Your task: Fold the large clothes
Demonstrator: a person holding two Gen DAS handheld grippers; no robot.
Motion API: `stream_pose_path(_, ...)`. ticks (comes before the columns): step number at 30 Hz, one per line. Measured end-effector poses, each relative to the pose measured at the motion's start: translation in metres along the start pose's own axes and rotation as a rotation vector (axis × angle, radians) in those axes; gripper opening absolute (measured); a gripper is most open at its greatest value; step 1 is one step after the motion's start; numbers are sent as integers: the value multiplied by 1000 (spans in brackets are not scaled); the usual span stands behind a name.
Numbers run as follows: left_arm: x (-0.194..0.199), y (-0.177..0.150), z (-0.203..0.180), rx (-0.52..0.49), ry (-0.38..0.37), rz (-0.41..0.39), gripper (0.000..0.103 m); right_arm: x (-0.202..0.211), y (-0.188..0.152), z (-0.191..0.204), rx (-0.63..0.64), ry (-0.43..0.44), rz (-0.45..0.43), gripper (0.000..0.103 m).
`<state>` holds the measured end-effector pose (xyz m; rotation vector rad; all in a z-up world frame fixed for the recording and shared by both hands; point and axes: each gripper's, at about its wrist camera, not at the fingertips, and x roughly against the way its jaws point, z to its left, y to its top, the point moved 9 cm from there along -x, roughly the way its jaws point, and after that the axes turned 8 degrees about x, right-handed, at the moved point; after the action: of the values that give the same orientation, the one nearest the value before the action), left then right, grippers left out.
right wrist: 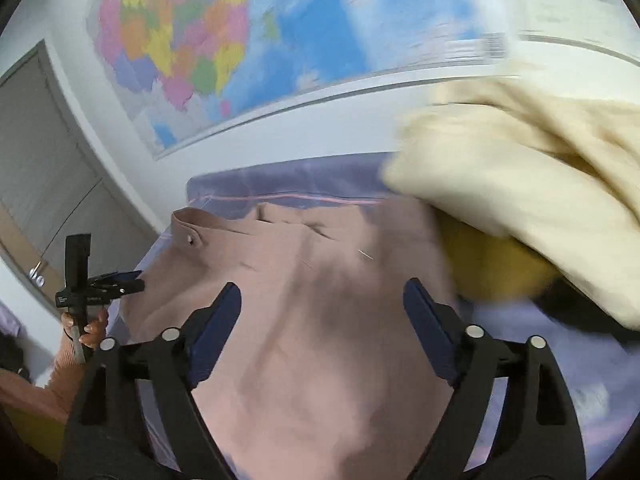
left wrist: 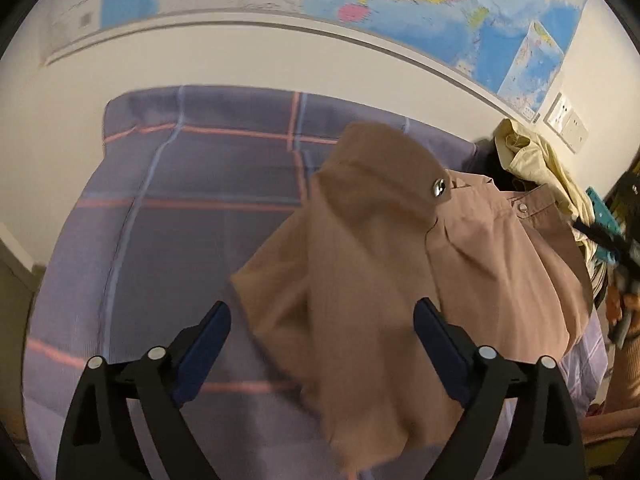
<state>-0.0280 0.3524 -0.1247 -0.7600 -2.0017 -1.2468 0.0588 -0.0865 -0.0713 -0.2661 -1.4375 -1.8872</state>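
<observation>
A home bedroom: plaid-sheeted bed (left wrist: 192, 216), wall map (right wrist: 248, 40), closet door (right wrist: 44, 184).

Plaid purple bed (left wrist: 192, 184) carries tan garment (left wrist: 360, 260), seemingly cream clothes (right wrist: 520, 184).

The trousers (left wrist: 384, 248) lie spread on the bed (left wrist: 180, 184), their waistband toward the wall. Behind the bed a map (left wrist: 460, 4) hangs on that wall. In the left wrist view a heap of other clothes (left wrist: 532, 160) sits at the trousers' right, beside the waistband, under a wall socket (left wrist: 568, 120). In the right wrist view the same heap (right wrist: 520, 184) overlaps the trousers' right edge (how far it covers them cannot be told). The left hand-held gripper (right wrist: 132, 280) hangs at the trousers' left edge, with a door (right wrist: 48, 184) behind it.
</observation>
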Motion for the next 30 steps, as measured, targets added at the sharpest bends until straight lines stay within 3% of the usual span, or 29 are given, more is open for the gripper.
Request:
stream_pose_path(3, 5, -22, 2, 32, -57, 14, 95, 22, -48, -27, -71, -39, 43, 93)
stream_pose_path(5, 2, -37, -5, 27, -78, 32, 96, 20, -82, -34, -148, 20, 90, 94)
stream_pose_path(8, -7, -51, -15, 4, -81, 60, 96, 10, -111, -31, -192, 77, 125, 94)
stream_pose_path(10, -19, -57, -23, 7, -77, 78, 96, 1, -113, -20, -139, 57, 109, 97)
stream_pose_path(12, -23, -58, -32, -7, -61, 43, 93, -13, -109, 0, -89, 112, 115, 75)
stream_pose_path(13, -24, -57, -33, -2, -50, 35, 83, -18, -108, 5, -92, 124, 118, 58)
stream_pose_path(14, -24, -56, -34, 10, -31, 21, 71, -22, -107, 9, -97, 136, 132, 32)
stream_pose_path(15, -23, -57, -35, 21, -17, 20, 52, -22, -106, 11, -105, 155, 135, 19)
stream_pose_path(16, -22, -58, -36, 33, -24, 27, 34, -17, -102, 14, -125, 187, 122, 16)
stream_pose_path(19, -1, -59, -36, 101, -98, 43, 19, 21, -89, 25, -156, 273, 41, 9)
stream_pose_path(22, 32, -67, -39, 134, -196, 38, 20, 65, -82, 42, -140, 333, -21, 7)
stream_pose_path(24, 41, -78, -36, 153, -241, 61, 22, 81, -89, 38, -161, 316, -26, 7)
stream_pose_path(25, 40, -85, -32, 167, -248, 87, 28, 79, -95, 32, -171, 297, -9, 7)
stream_pose_path(27, 28, -98, -20, 181, -199, 134, 40, 64, -118, 12, -221, 224, 79, 12)
stream_pose_path(28, 21, -102, -12, 180, -130, 148, 48, 55, -129, 0, -256, 180, 130, 21)
stream_pose_path(30, 23, -98, -11, 173, -96, 116, 53, 43, -141, -16, -281, 91, 184, 39)
